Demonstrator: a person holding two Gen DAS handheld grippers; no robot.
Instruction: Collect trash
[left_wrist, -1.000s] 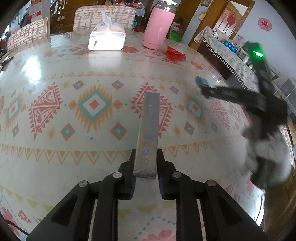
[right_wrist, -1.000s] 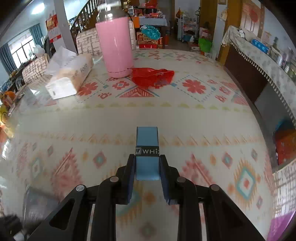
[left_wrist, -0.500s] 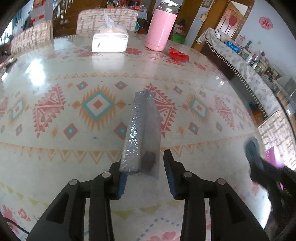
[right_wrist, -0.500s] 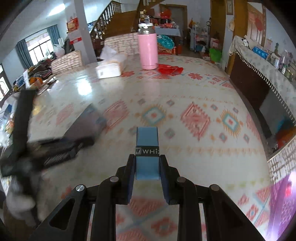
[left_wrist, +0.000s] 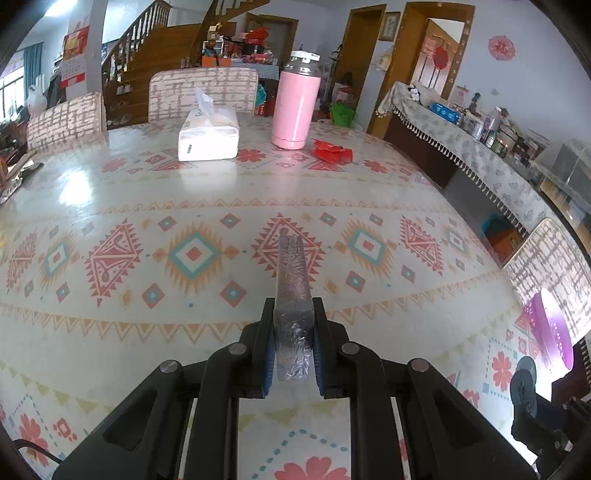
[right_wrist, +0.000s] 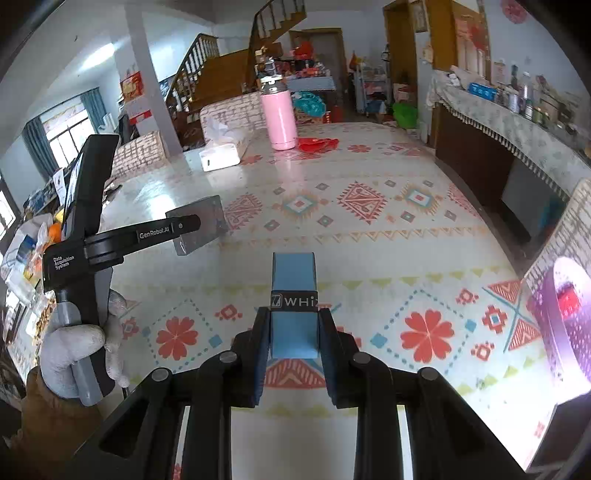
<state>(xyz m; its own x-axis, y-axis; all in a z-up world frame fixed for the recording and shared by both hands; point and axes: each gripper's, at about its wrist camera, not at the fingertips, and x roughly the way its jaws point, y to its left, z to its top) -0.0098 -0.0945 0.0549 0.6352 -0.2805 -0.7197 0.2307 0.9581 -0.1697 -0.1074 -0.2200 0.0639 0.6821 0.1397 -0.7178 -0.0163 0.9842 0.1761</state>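
A grey foil packet (left_wrist: 291, 273) sticks out edge-on from my left gripper (left_wrist: 293, 314), which is shut on it above the patterned table (left_wrist: 110, 192). The right wrist view shows the same packet (right_wrist: 201, 229) in that gripper (right_wrist: 184, 225), held up by a gloved hand (right_wrist: 77, 347). My right gripper (right_wrist: 293, 317) is shut on a blue pack (right_wrist: 293, 273) with a dark band, over the table's near end. A red wrapper (left_wrist: 332, 151) lies by the pink flask. A purple perforated bin (right_wrist: 569, 317) stands beside the table's right edge, with something red inside.
A pink flask (left_wrist: 295, 107) and a white tissue pack (left_wrist: 208, 138) stand at the far end of the table. Padded chairs (left_wrist: 201, 92) ring it. A cloth-covered sideboard (left_wrist: 480, 155) runs along the right wall. Clutter (right_wrist: 26, 251) lies at the table's left.
The left jaws loosened around the tilted grey packet, then closed on it again; it now stands straight. The right gripper drew back from the flask to the table's near right end, beside the purple bin.
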